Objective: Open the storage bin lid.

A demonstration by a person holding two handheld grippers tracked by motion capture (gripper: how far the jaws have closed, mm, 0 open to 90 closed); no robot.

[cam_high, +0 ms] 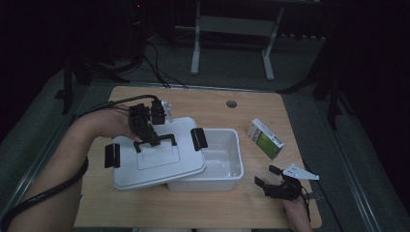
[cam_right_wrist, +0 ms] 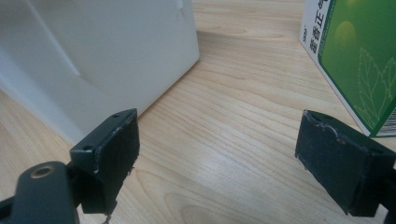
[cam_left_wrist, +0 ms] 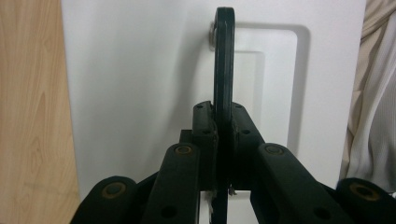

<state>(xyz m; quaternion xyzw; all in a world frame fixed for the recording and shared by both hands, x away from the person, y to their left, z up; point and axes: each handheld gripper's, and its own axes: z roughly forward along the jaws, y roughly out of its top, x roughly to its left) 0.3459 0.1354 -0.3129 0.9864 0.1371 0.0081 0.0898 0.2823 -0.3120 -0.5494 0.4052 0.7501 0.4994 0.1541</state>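
The left gripper (cam_high: 155, 138) is clenching the black handle (cam_left_wrist: 223, 60) of the white lid (cam_high: 154, 157), which is lying askew across the white bin (cam_high: 227, 159); the right gripper (cam_high: 270, 178) is resting released beside the bin, near the green box (cam_high: 265, 139)

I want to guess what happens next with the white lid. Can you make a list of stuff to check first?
1. Left gripper shut on the lid's black handle: ok, the jaws pinch it from both sides.
2. Lid off the white box: partly, it covers the box's left part while the right part is open.
3. Box has room inside: ok in the open part; under the lid, cannot tell.
4. Right gripper open and free: ok, nothing between its jaws.
5. Green and white carton within reach: ok, it lies on the table just beyond the right gripper.
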